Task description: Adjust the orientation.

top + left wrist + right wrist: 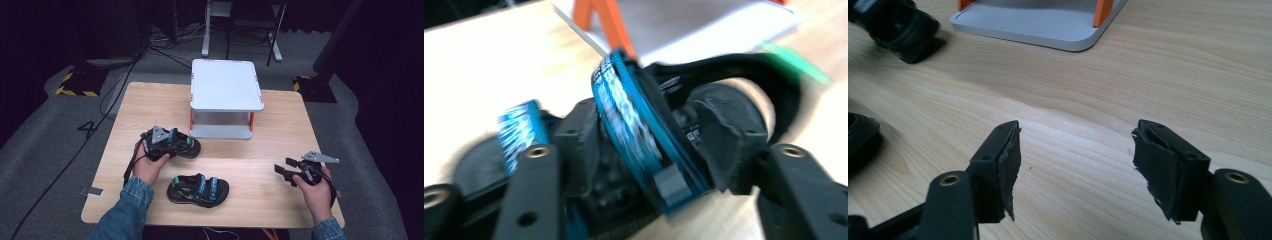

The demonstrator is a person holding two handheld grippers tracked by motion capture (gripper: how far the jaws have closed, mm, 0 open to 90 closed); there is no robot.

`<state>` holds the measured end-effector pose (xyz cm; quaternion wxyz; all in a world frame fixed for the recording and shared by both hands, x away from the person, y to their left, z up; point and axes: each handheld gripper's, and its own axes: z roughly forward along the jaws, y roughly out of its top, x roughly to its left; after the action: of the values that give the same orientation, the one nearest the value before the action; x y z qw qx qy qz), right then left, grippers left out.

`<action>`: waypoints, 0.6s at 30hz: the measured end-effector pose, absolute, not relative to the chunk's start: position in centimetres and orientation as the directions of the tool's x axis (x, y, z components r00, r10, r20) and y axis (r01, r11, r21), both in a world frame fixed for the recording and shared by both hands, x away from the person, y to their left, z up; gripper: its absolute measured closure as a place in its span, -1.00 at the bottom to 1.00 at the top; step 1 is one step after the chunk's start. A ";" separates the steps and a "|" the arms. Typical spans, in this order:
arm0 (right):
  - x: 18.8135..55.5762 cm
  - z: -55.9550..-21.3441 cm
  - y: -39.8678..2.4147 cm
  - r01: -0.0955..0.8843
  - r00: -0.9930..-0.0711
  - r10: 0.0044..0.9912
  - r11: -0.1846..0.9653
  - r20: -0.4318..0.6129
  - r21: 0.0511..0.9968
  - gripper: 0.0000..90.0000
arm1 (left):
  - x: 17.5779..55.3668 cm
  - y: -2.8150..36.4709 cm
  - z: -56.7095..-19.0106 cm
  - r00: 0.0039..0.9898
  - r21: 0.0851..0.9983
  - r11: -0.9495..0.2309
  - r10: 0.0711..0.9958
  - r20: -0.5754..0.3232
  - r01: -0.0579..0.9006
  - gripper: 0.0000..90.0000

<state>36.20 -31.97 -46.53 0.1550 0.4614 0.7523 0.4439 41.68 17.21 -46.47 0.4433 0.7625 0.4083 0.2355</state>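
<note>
Left gripper (172, 142) on far sandal (185, 146), just in front of white two-tier rack (226, 85); fingers (531, 195) closed around sandal's blue-strapped upper (634, 135). Second sandal (198, 189) flat on wooden surface (280, 130), near front edge, apart from first. Right gripper (281, 170) low over bare surface at right, fingers (998, 165) spread wide, grasping nothing.

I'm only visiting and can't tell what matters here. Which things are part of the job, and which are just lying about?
Likely part of the job:
- far sandal, gripped by the left gripper
- near sandal
- white two-level rack
- right gripper, open over bare table

Just lying about:
- floor cables
- chair legs
</note>
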 end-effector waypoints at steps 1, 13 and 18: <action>36.0 -46.5 -32.2 0.563 -0.516 0.837 0.172 0.182 0.809 -0.21 | 41.8 17.1 -46.4 0.552 0.857 -0.286 0.834 0.001 0.429 -0.03; 34.4 -46.5 -34.2 0.571 -0.467 0.865 0.135 0.185 0.810 -0.21 | 41.6 15.2 -43.5 0.561 0.895 -0.290 0.826 0.055 0.339 0.04; 33.6 -46.6 -34.8 0.572 -0.454 0.873 0.131 0.180 0.809 -0.21 | 42.2 12.3 -44.4 0.630 0.841 -0.354 0.776 0.021 0.409 0.02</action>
<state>33.65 -34.81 -46.62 0.1718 0.4935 0.7321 0.4370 42.25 12.33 -44.42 0.4287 0.7945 0.3730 0.2142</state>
